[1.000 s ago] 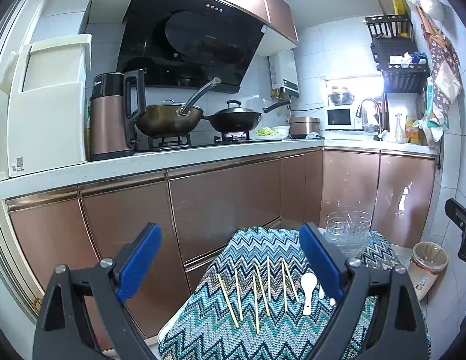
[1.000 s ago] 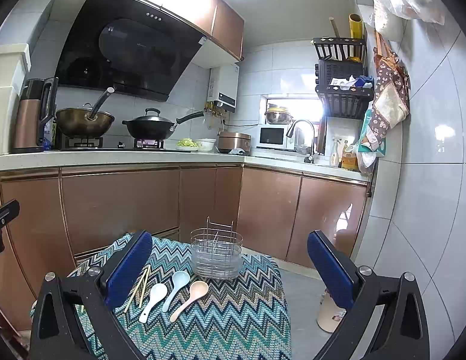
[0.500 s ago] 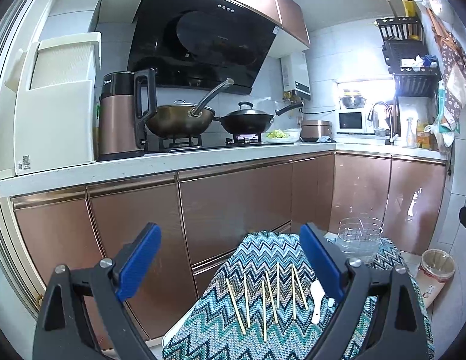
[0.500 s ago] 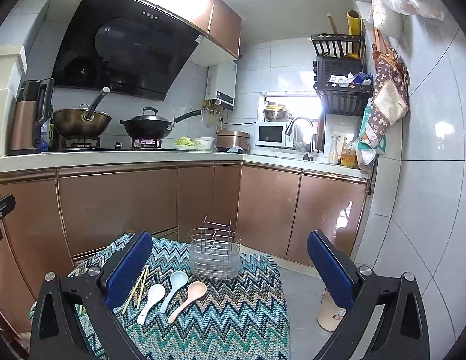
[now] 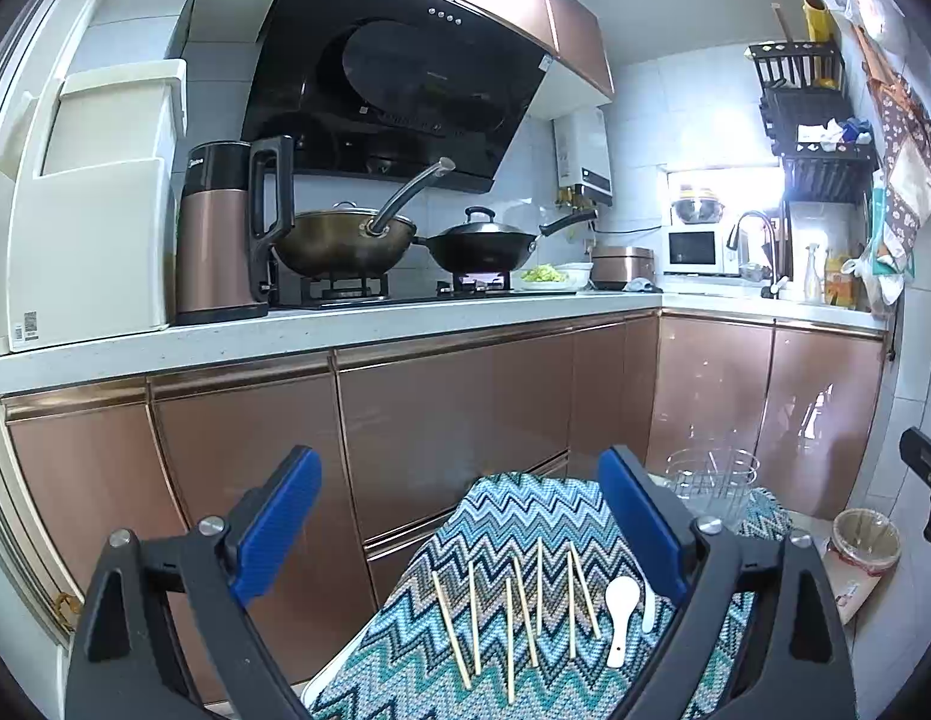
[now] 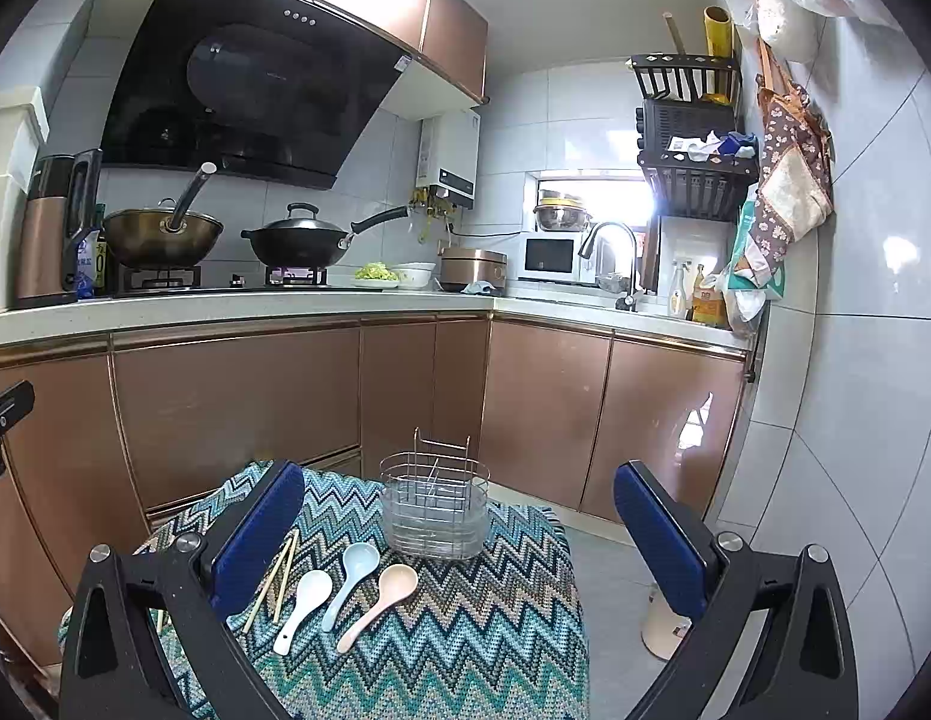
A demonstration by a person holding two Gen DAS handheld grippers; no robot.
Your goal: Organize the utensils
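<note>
Utensils lie spread on a small table draped in a blue and teal zigzag cloth, which stands in a kitchen with copper-coloured cabinets. Taking the wire utensil holder at the far edge of the cloth as the landmark: three spoons rest just in front of it, a white spoon, a pale blue spoon and a pink spoon, side by side with bowls pointing toward the holder. Further to the left of the holder, several wooden chopsticks lie in a loose row, none touching the holder. The holder itself stands upright and seems to hold no utensils. Both claws hover above the near side of the cloth, well short of the holder. The left gripper is released, its blue pads spread wide and gripping nothing. The right gripper is likewise released, its blue pads far apart, with the holder framed between them. A small bin sits on the floor to the right of the holder.
</note>
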